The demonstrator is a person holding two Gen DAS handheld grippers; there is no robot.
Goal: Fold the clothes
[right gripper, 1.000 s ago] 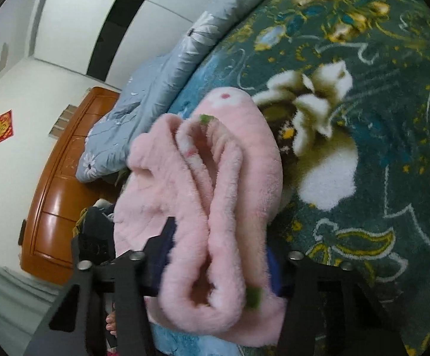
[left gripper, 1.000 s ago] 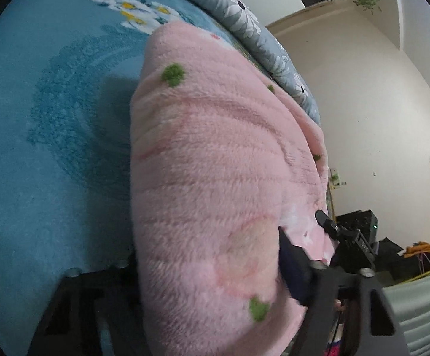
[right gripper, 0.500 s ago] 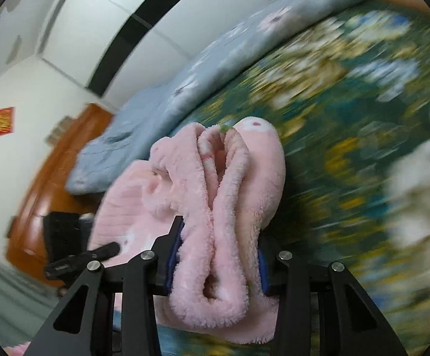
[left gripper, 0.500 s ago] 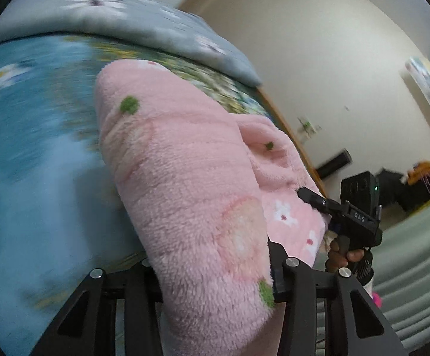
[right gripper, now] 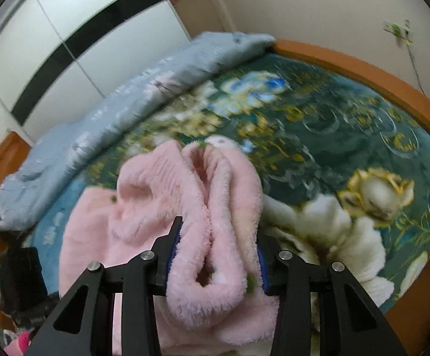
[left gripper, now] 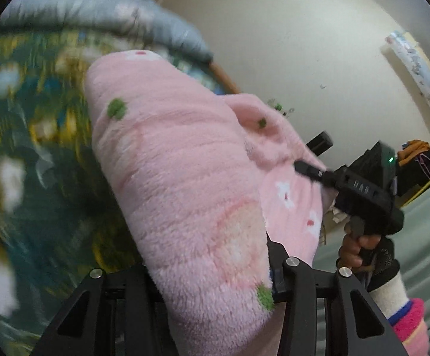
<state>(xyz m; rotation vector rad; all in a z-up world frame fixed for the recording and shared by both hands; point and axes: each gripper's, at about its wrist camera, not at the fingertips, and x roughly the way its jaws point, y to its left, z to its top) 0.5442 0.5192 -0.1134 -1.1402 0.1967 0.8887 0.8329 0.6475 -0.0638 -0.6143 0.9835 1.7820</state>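
Note:
A pink fleece garment [left gripper: 185, 178] with green dots and white flowers is folded into a thick bundle and held up over the bed. My left gripper [left gripper: 212, 270] is shut on one end of it; the cloth hides the left finger. My right gripper [right gripper: 218, 252] is shut on the other end, where several plush layers [right gripper: 212, 207] bunch between its fingers. The right gripper [left gripper: 363, 195] also shows in the left wrist view, held in a gloved hand at the garment's far side. The left wrist view is blurred.
A dark green floral blanket [right gripper: 348, 136] covers the bed. A grey-blue quilt [right gripper: 120, 109] lies bunched along its far side. A wooden bed frame [right gripper: 372, 80] edges it. White wardrobe doors [right gripper: 66, 38] and a cream wall [left gripper: 304, 44] stand beyond.
Both grippers have swung round with the garment still in them. The bed has slid left in the left view; wall and the other gripper now show more. The right view now looks across the bed.

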